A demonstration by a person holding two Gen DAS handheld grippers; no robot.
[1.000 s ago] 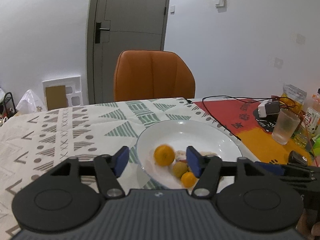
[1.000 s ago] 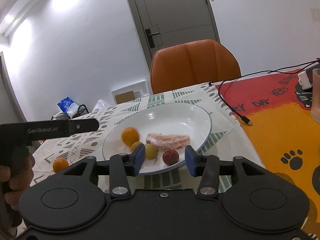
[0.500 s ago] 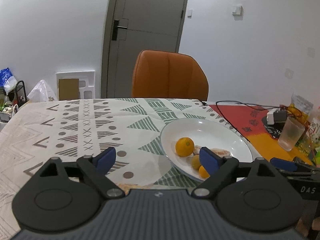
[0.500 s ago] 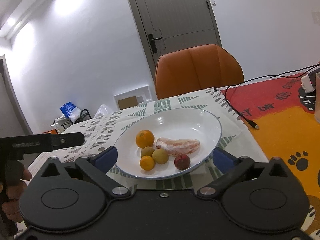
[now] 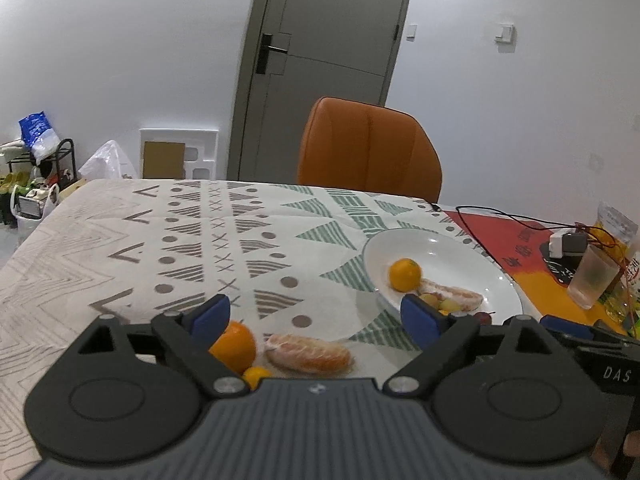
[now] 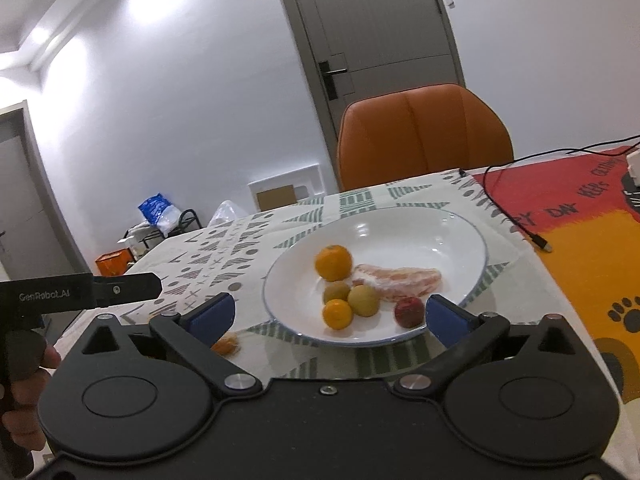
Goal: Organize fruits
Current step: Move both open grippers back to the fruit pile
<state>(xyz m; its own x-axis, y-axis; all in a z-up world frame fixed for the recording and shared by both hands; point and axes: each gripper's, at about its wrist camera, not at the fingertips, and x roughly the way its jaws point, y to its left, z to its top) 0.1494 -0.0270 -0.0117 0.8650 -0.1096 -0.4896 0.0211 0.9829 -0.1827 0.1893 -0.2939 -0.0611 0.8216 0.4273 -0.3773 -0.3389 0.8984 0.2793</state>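
Where cloth lies bare: round orange, pulpy peeled segment.

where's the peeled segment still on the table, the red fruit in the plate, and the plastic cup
peeled segment (image 5: 307, 353), left wrist view, middle of its orange flesh
red fruit (image 6: 408, 311), right wrist view, centre of its skin
plastic cup (image 5: 593, 279), left wrist view, middle of its frosted wall

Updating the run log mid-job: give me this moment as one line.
left claw: open, empty | right claw: open, empty | plate: holds fruits | tablecloth: orange, peeled segment outside plate
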